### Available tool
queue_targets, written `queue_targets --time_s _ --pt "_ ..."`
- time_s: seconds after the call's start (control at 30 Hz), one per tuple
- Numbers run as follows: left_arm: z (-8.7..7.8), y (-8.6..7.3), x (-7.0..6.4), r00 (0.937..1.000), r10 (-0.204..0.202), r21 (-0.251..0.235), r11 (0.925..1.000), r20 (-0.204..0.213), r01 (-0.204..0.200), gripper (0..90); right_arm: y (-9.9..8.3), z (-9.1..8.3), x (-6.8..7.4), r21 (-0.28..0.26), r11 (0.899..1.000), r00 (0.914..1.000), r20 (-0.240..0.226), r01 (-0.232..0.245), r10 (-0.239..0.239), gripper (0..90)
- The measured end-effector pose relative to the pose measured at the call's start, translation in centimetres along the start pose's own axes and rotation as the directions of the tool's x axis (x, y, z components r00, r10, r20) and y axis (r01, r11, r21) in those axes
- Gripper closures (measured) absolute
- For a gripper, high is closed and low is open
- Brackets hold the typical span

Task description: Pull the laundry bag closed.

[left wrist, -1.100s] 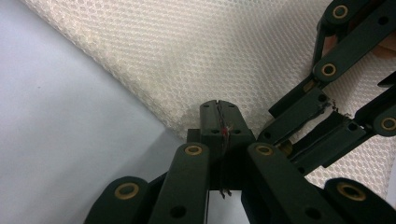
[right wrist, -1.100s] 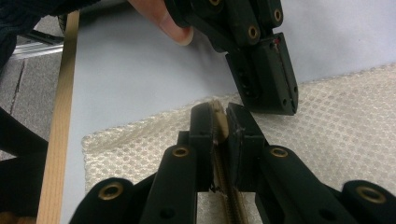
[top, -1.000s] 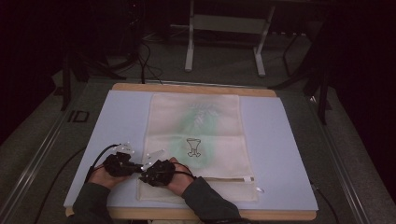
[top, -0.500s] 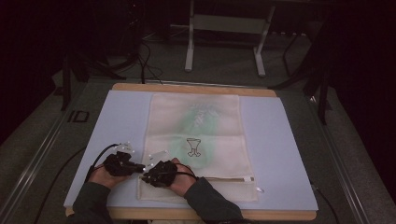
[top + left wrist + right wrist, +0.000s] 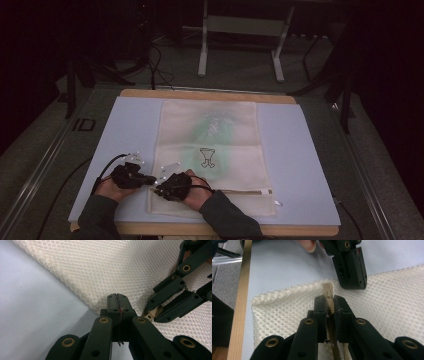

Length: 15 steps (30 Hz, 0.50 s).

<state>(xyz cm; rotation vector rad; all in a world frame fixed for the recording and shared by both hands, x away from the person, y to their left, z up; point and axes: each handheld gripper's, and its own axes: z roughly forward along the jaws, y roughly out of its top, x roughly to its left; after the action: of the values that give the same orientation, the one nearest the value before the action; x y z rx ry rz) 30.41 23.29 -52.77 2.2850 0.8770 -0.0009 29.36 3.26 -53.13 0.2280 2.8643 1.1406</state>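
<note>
A white mesh bag (image 5: 235,165) with a green print lies flat on the blue mat (image 5: 300,150). My left gripper (image 5: 150,180) is at the bag's near left corner, shut on the mesh edge (image 5: 112,267). My right gripper (image 5: 160,184) is just to its right, tip to tip with it, shut on the beige zipper pull (image 5: 327,293). In the left gripper view that pull (image 5: 152,313) sits between the right gripper's closed jaws. The zipper line (image 5: 245,191) runs right along the bag's near edge. In the right gripper view the left gripper (image 5: 349,267) is just beyond the bag's edge.
The mat covers a wooden table whose edge (image 5: 200,93) shows at the back and beside the bag corner (image 5: 239,302). Metal stand legs (image 5: 240,45) and cables (image 5: 155,60) are on the floor behind. A small white piece (image 5: 278,203) lies near the bag's right corner.
</note>
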Motion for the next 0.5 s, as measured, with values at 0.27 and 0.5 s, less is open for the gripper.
queue_targets --time_s 0.27,0.5 --pt "0.00 0.02 -0.04 1.0000 0.004 0.000 1.0000 -0.002 -0.004 90.0 -0.19 -0.42 0.14 0.013 1.000 0.9999 0.014 0.009 -0.010 82.2" --pt "0.03 0.05 -0.09 0.9999 0.010 0.000 1.0000 -0.008 -0.010 90.0 -0.13 -0.57 0.39 0.026 0.999 0.9993 0.029 0.023 -0.023 82.2"
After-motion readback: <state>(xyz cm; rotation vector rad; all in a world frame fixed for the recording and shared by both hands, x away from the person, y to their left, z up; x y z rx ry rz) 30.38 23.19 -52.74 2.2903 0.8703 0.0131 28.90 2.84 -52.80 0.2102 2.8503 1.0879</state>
